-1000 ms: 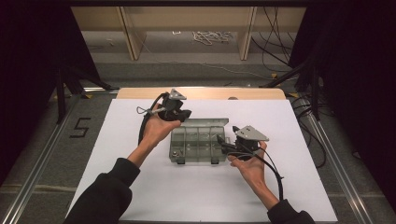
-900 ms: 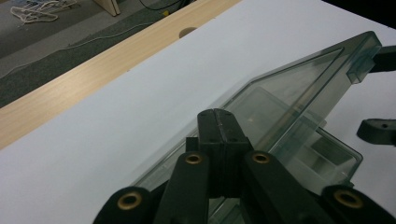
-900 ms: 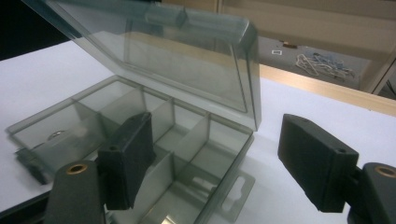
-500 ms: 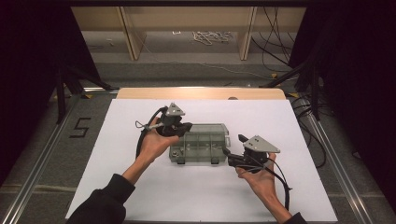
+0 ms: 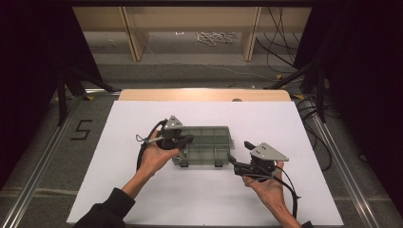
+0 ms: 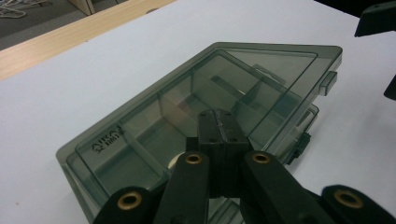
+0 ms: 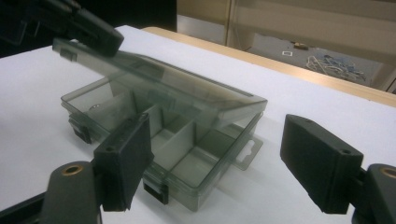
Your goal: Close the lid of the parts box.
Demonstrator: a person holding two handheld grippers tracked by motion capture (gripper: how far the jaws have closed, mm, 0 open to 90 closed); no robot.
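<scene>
A smoky see-through compartment box [image 5: 204, 145] lies at the middle of the white table [image 5: 142, 199]. Its lid [image 7: 154, 77] is ajar, raised on the side where my left gripper [image 5: 187, 139] is. That gripper is shut, and its closed tips [image 6: 219, 128] rest on top of the lid [image 6: 261, 79]. To the right of the box, my right gripper [image 5: 235, 161] stands open and points at the box's right end. In its own view the box [image 7: 187, 154] lies a short way beyond the wide-apart jaws of my right gripper [image 7: 215, 140], untouched by them.
A small pale round piece [image 6: 175, 162] shows in one compartment of the box. A wooden strip [image 5: 204, 95] runs along the table's far edge. Beyond it are shelf legs and loose cables [image 5: 211, 38] on the floor. A "5" [image 5: 81, 129] is marked on the floor at left.
My left gripper has come down and nearer, and the lid has dropped from upright to nearly flat under it. My right gripper has drawn back to the right, away from the box.
</scene>
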